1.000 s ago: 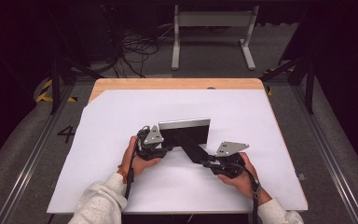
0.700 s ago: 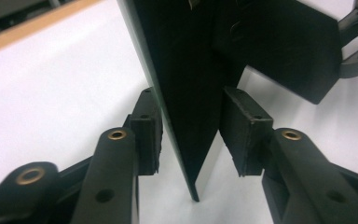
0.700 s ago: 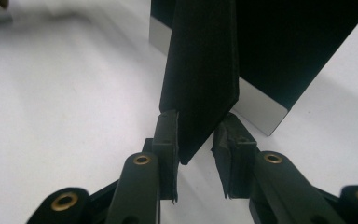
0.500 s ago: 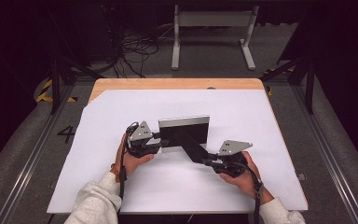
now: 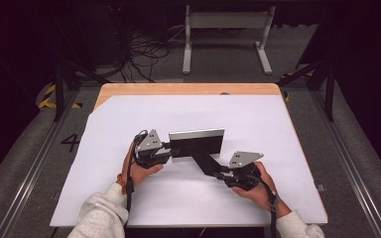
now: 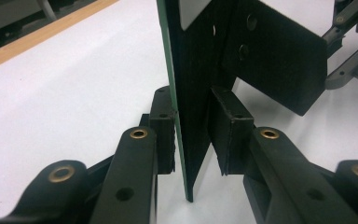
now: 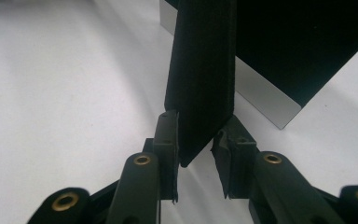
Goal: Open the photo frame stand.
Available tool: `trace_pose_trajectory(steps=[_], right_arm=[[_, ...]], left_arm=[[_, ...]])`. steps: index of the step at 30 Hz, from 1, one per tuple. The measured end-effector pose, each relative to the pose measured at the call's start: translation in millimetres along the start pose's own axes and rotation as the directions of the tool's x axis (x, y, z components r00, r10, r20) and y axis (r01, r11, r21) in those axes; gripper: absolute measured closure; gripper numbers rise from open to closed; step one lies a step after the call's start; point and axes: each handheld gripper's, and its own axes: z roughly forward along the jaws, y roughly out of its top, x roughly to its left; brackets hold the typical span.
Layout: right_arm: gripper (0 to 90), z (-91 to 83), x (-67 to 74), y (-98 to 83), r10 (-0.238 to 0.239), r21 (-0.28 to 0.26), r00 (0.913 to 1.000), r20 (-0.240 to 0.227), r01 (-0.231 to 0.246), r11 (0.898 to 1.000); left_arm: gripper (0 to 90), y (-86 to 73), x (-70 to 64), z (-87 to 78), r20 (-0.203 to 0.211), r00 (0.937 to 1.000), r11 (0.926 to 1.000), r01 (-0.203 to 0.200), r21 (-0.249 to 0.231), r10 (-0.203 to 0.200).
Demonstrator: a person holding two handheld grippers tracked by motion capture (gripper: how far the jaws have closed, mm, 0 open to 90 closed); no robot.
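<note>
High view: upright frame near mid-bench, silver face away from the person, black prop angling back toward the right hand. Left tongs at the frame's left end, right tongs on the prop's tip. White sheet over a wooden bench; dark room beyond, grey floor, tangled cables, a white stand, a taped "4".

Left gripper view: narrow, just been closing, both pads now pressed on the frame's thin edge. Shallow bite, low on the panel.

Right gripper view: narrow too, clamped on the prop's tapered tip.

Likely trouble: prop hinge strained or folded by hands pulling unevenly; frame pivoting out of the shallow left pinch and tipping flat; smooth sheet giving the bottom edge little to catch on.
</note>
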Motion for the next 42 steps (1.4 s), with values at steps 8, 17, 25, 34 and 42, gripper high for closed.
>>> trace_pose_trajectory(steps=[8, 17, 25, 34, 42], right_arm=[[70.6, 2.9, 4.4, 0.5, -0.018, 0.029, 0.9995, -0.025, 0.019, 0.999], [66.4, 0.0, 7.6, 2.5, 0.003, 0.020, 0.9989, -0.047, -0.002, 1.000], [66.1, -0.8, 10.1, 3.9, -0.011, 0.027, 0.9991, -0.041, 0.012, 1.000], [76.5, -3.1, 11.0, 5.1, -0.029, 0.031, 0.9981, -0.054, 0.031, 0.999], [79.7, -2.4, 13.9, 5.1, -0.051, 0.036, 0.9963, -0.069, 0.053, 0.998]], left_arm=[[70.9, 5.3, -2.7, -7.5, 0.005, 1.0000, 0.9994, -0.003, -0.035, 0.003], [70.7, 8.8, -5.2, -12.9, -0.002, 0.9997, 0.9990, -0.022, -0.038, 0.022], [71.4, 10.3, -9.1, -15.5, -0.011, 0.9994, 0.9988, -0.034, -0.036, 0.033], [71.2, 9.3, -9.6, -15.8, -0.004, 0.9994, 0.9985, -0.035, -0.041, 0.035], [70.2, 9.6, -11.3, -17.0, -0.005, 0.9982, 0.9977, -0.059, -0.031, 0.059]])
